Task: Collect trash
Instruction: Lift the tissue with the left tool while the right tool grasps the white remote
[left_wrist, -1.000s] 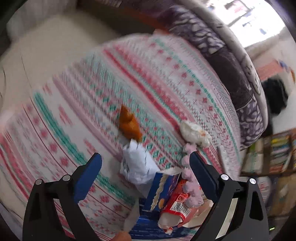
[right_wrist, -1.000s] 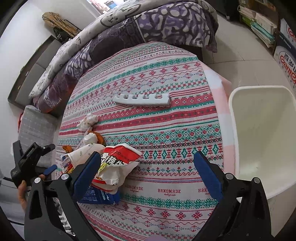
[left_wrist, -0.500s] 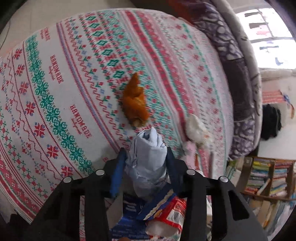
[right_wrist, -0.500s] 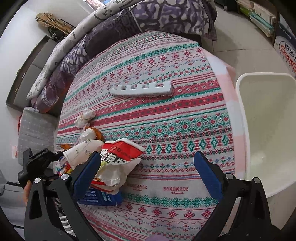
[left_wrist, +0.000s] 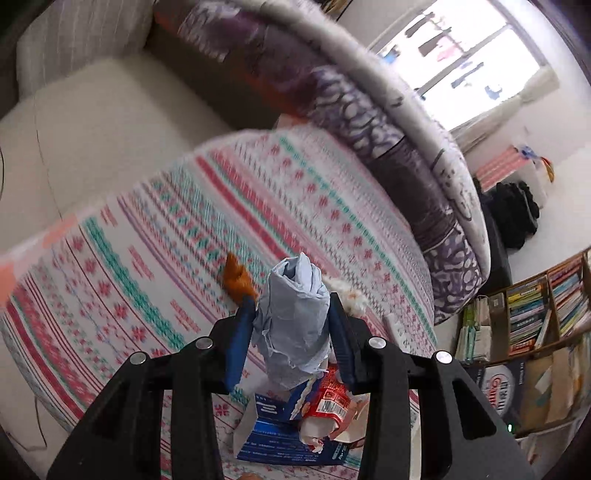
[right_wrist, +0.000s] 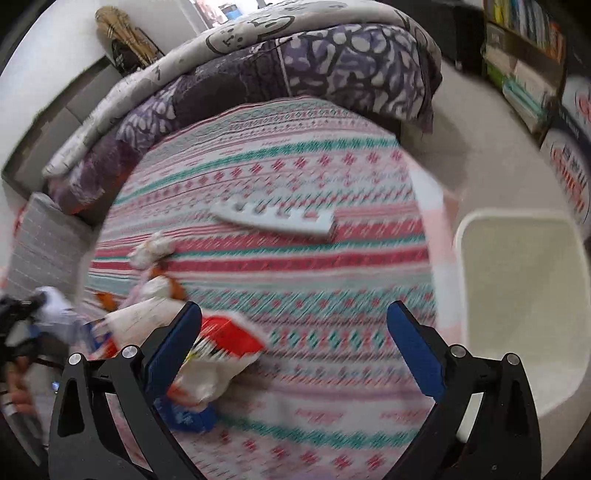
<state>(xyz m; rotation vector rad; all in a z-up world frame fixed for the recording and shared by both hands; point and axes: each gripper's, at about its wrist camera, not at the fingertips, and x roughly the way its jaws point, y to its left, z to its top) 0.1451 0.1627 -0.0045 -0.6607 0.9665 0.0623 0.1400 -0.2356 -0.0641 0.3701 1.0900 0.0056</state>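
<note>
Change: the left gripper (left_wrist: 291, 325), spread wide a second ago, has just closed its jaws on the crumpled pale-blue paper wad (left_wrist: 295, 317) and raised it off the cloth.
Right gripper (right_wrist: 295, 347): spread, nothing between the pads.
Surface: striped red, teal and white knitted-pattern cloth (right_wrist: 295, 258); white plastic bin (right_wrist: 524, 295) beside it.
Room: purple patterned quilt (left_wrist: 369, 122), bookshelf (left_wrist: 535, 314).
Remaining trash: red-and-white snack wrapper (right_wrist: 221, 347), orange scrap (left_wrist: 236, 280).
</note>
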